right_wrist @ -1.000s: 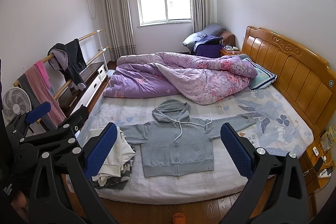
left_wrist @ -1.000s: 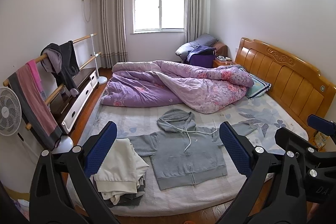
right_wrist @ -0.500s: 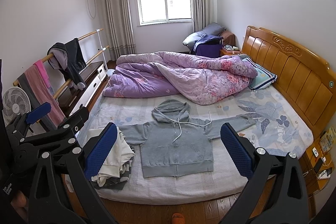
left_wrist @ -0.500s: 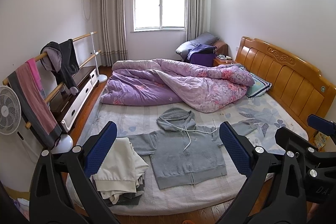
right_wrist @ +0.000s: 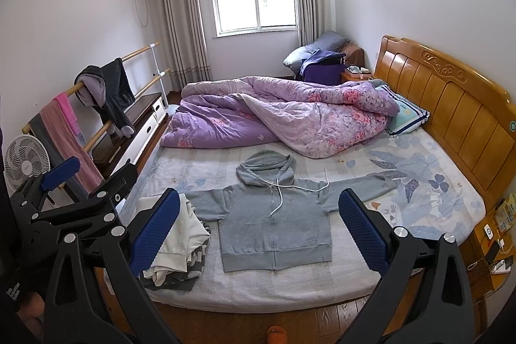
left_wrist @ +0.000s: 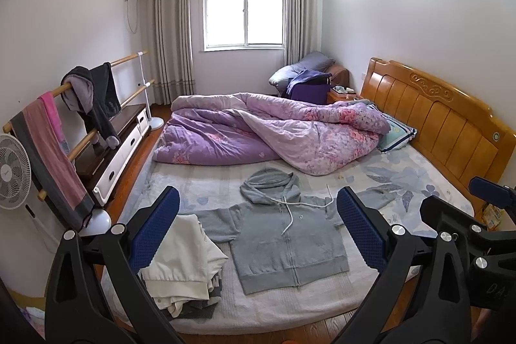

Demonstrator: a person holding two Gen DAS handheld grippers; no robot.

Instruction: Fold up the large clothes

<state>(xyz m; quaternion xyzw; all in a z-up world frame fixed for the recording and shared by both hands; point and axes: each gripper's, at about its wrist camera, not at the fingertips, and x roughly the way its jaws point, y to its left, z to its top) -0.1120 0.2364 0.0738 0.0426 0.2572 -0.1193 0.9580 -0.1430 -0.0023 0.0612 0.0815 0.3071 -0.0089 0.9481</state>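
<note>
While our left gripper (left_wrist: pixel 258 228) and right gripper (right_wrist: pixel 256 226) hover with jaws wide and empty, we list: grey zip-front hooded sweatshirt (right_wrist: pixel 274 221), spread flat, sleeves out, near the floral-sheeted bed (right_wrist: pixel 419 182) foot edge; folded white clothes pile (right_wrist: pixel 174 234) beside it.

We see a plain grey zip hoodie (right_wrist: pixel 274 224) with white drawstrings on a pale sheet (right_wrist: pixel 419 182) printed with blue-grey leaves. A purple comforter (right_wrist: pixel 283 118) carries pink florals. Cream folded clothes (right_wrist: pixel 180 234) top a dark grey layer. The headboard (right_wrist: pixel 451 105) is honey-orange wood; our gripper pads (right_wrist: pixel 154 234) are textured blue on black frames.
</note>
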